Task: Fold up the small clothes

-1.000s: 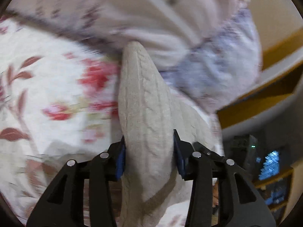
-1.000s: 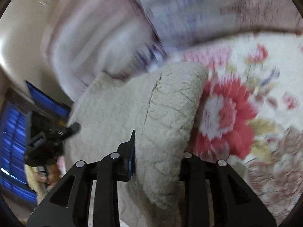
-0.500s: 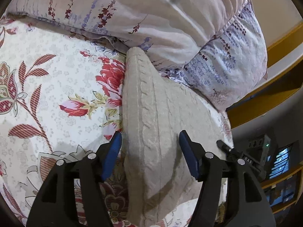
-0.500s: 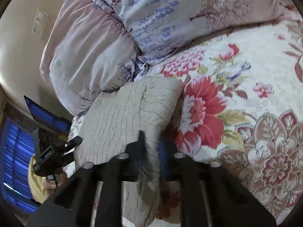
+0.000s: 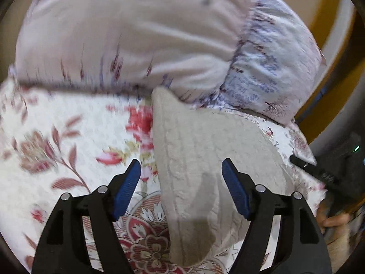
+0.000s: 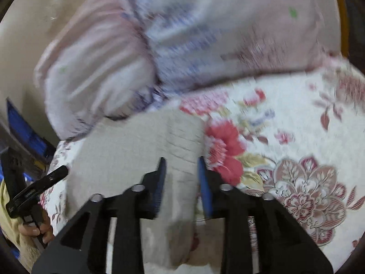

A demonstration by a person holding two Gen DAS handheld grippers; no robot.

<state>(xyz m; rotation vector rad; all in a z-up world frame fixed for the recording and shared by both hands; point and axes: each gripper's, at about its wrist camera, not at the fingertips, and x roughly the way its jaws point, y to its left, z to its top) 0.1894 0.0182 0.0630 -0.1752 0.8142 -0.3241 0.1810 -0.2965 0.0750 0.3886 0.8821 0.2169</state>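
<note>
Beige knit garment (image 5: 205, 159) lies folded on the bed (image 5: 57, 155), far corner at 12 o'clock against the pillows (image 5: 136, 34). Left tongs (image 5: 180, 187) wide open, holding nothing. Right tongs (image 6: 181, 175) narrowly parted around its edge; grip unclear. Risk: retreating tongs snag the knit, fold springs open.

Folded beige knit garment (image 5: 205, 159) on bedspread (image 5: 57, 125)

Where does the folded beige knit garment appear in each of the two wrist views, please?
Left wrist: beige knit garment runs from centre to bottom, lying between the open left gripper fingers.
Right wrist: garment sits centre-left, with the right gripper around its edge.
Shared landmark: the red flower printed on the bedsheet beside it.
</note>
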